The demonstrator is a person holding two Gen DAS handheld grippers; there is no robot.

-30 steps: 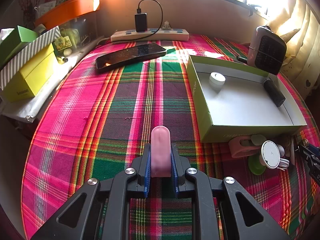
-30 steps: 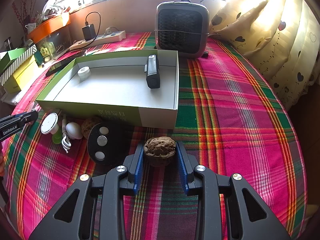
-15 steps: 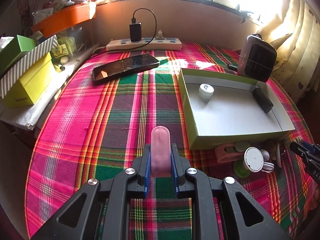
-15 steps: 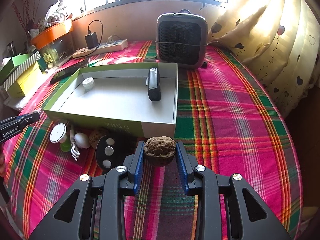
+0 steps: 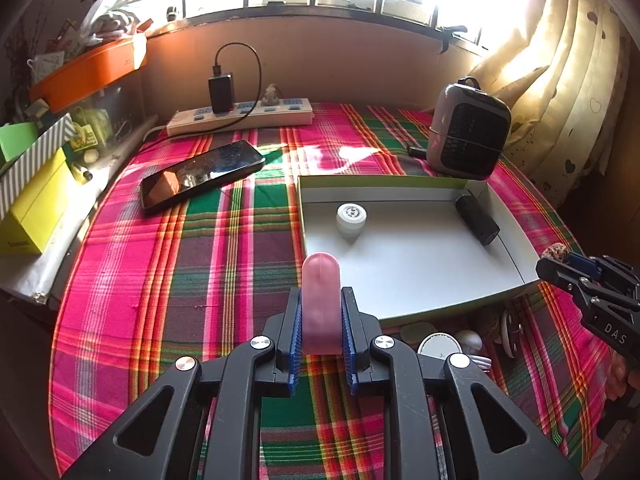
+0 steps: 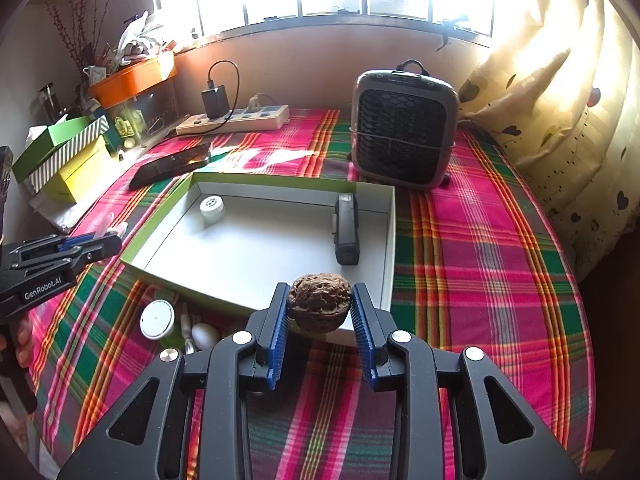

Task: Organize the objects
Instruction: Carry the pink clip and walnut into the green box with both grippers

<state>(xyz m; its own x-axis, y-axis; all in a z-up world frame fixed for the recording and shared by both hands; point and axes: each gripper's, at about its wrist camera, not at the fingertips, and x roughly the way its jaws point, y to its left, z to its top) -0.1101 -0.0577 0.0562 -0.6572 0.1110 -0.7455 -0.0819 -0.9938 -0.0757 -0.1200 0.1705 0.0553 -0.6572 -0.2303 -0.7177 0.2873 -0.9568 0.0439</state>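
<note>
Walnut (image 6: pixel 319 303) sits clamped between the right gripper's (image 6: pixel 319 312) blue pads, hanging just above the near wall of the shallow green tray (image 6: pixel 158 236). The left gripper (image 5: pixel 321 320) is closed on a pink rounded piece (image 5: pixel 321 304) near the tray's left corner. Best practice: carry each item clear over the rim, lower it onto bare tray floor away from the white cap (image 6: pixel 212 206) and the black block (image 6: pixel 346 234), then release. Small items beside the tray's near wall are partly covered by the gripper bodies; what the pink piece is cannot be determined.
</note>
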